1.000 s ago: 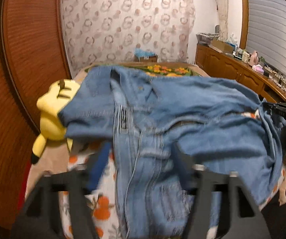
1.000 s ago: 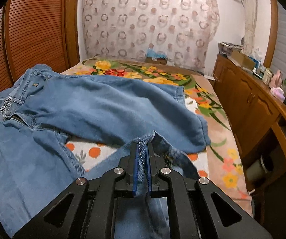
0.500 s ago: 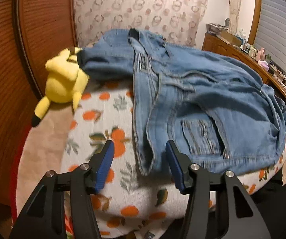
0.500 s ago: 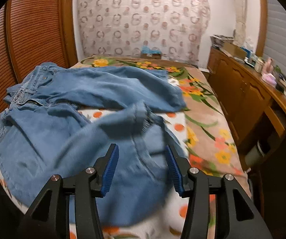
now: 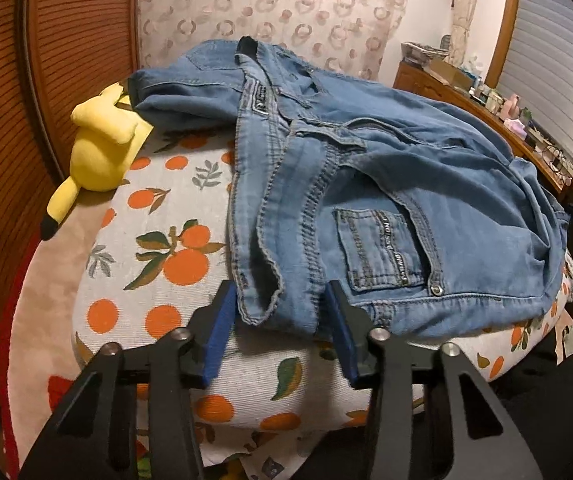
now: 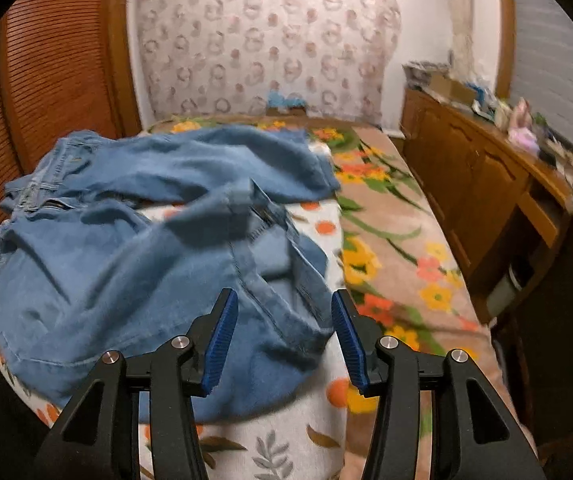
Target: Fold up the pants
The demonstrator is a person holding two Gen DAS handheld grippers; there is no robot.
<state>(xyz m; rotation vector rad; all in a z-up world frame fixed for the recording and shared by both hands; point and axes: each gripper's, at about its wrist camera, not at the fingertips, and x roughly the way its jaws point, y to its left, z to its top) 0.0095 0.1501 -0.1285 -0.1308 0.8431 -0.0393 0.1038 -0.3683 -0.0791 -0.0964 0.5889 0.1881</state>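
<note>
Light blue denim pants (image 5: 386,184) lie rumpled on the white bedcover printed with oranges (image 5: 154,216), waistband toward the near edge, a back pocket facing up. Left gripper (image 5: 278,320): jaws have just been closing, a bunched waistband fold between the blue pads — firm contact on both sides not clear. Right gripper (image 6: 282,336): jaws apart over the pants, gripping nothing. A yellow plush toy (image 5: 98,152) sits just beside the pants.
</note>
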